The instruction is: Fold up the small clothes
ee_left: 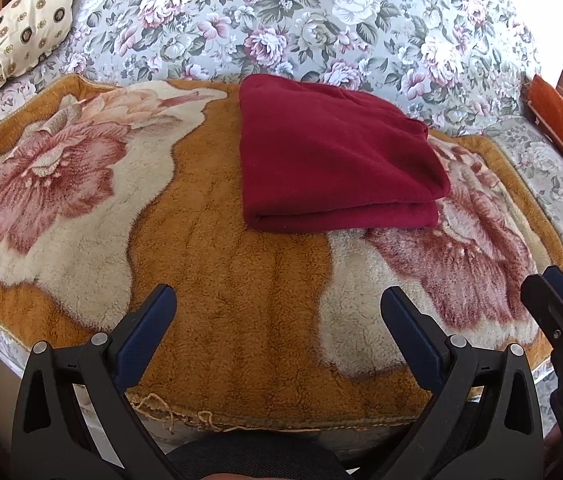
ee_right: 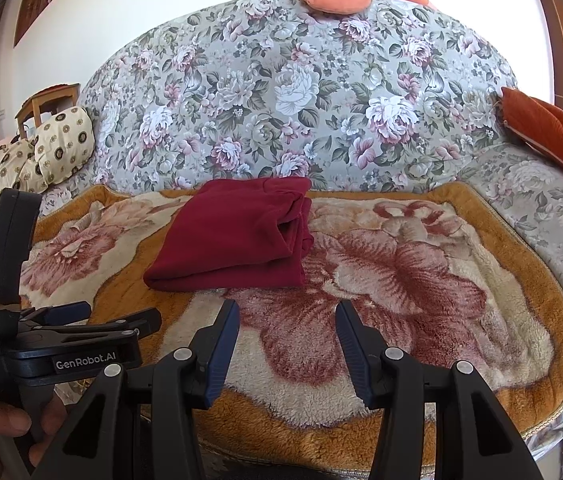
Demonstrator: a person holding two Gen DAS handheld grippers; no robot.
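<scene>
**Folded and set down, both tools pulled back**

A sofa (ee_right: 301,92) in grey floral upholstery fills the background, its seat covered by a plush orange blanket (ee_left: 233,280) with big pink and cream flowers. Cream patterned cushions (ee_left: 21,36) sit at the upper left of the frame, a rust-orange cushion (ee_right: 549,128) at the right edge.

The dark red garment (ee_left: 333,160) lies on the blanket just above frame centre, a soft fleecy rectangle in stacked layers, with a rounded fold along its near edge and loose ends showing on its right side. It looks fully folded; by my judgement little is left beyond perhaps tidying or moving it aside.

The left gripper (ee_left: 277,316) and right gripper (ee_right: 287,332) both sit near the blanket's front edge, jaws spread wide and holding nothing, apart from the cloth.
</scene>
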